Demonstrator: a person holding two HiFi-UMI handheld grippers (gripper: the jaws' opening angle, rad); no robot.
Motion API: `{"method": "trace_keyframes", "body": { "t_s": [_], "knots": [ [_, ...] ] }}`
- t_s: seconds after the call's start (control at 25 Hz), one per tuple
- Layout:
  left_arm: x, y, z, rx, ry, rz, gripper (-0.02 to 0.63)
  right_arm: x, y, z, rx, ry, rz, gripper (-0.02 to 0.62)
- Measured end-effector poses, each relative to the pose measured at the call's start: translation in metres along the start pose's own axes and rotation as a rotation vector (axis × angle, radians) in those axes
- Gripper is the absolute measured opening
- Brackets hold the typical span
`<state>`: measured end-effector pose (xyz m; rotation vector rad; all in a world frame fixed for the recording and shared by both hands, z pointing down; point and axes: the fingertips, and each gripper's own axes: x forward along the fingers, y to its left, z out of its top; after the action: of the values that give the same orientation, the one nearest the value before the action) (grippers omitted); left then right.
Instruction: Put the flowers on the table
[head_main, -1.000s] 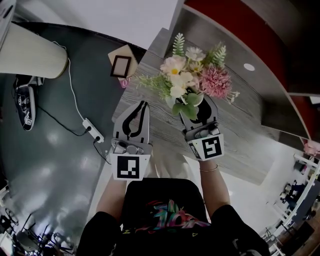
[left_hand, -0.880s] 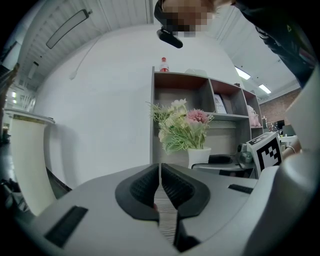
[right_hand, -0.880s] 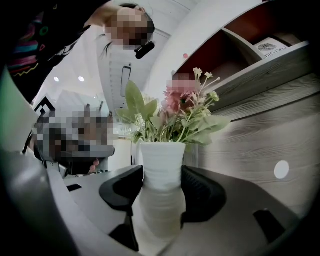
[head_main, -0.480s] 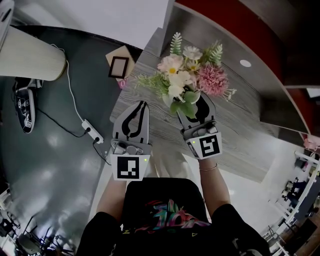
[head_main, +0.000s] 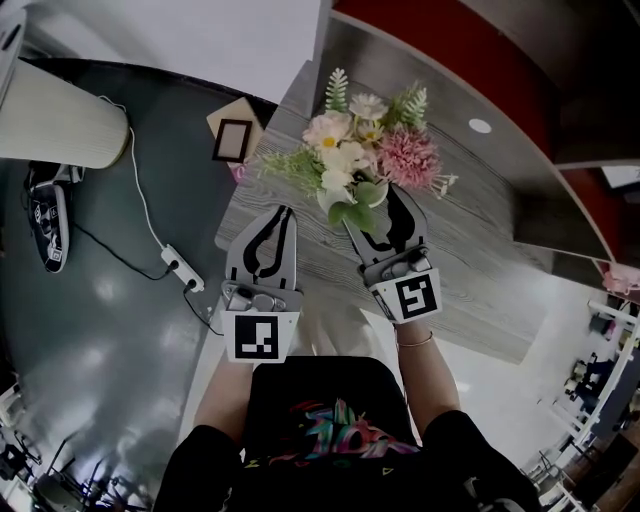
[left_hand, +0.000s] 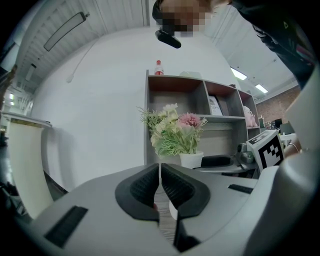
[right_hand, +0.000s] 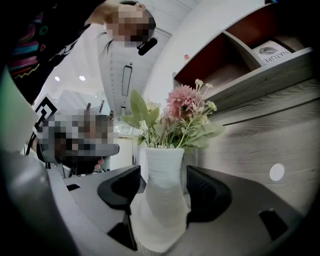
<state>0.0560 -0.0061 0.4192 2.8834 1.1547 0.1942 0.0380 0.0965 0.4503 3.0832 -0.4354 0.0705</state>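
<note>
Head view: fingers (head_main: 415, 228) wider round flowers (head_main: 350, 158)

The white box (right_hand: 272, 52) on the shelf (right_hand: 280, 71) reads "NATURE".

- 1 white ribbed vase of pink and cream flowers (head_main: 350, 160)
- 1 grey wood-grain table (head_main: 470, 240)
- 2 grey handheld grippers: left gripper (head_main: 284, 212), right gripper (head_main: 375, 208)
- 1 white power strip (head_main: 177, 268)
- 1 small dark picture frame (head_main: 232, 140)

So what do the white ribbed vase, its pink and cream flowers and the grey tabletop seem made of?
White ribbed vase: matte ceramic or plastic, no glare. Pink and cream flowers: likely artificial, fabric or plastic, stiff uniform leaves. Grey tabletop: probably wood-grain laminate, printed-looking streaks.
</note>
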Motion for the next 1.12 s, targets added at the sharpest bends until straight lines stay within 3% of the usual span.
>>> {"method": "trace_keyframes", "body": {
  "t_s": [0.68, 0.88, 1.0, 1.12],
  "knots": [
    [-0.001, -0.009, 0.031, 0.017, -0.050, -0.004, 0.035, -0.021, -0.001, 0.024, 0.054, 0.032, 0.026, 0.298],
    [-0.006, -0.014, 0.053, 0.006, -0.081, -0.013, 0.035, -0.030, -0.001, 0.051, 0.086, -0.006, 0.021, 0.298],
    [-0.009, -0.016, 0.071, 0.015, -0.112, -0.029, 0.035, -0.040, -0.001, 0.061, 0.068, 0.005, 0.016, 0.230],
    [-0.012, -0.015, 0.085, 0.013, -0.125, -0.038, 0.035, -0.047, -0.002, 0.077, 0.068, -0.005, 0.002, 0.229]
  ]
}}
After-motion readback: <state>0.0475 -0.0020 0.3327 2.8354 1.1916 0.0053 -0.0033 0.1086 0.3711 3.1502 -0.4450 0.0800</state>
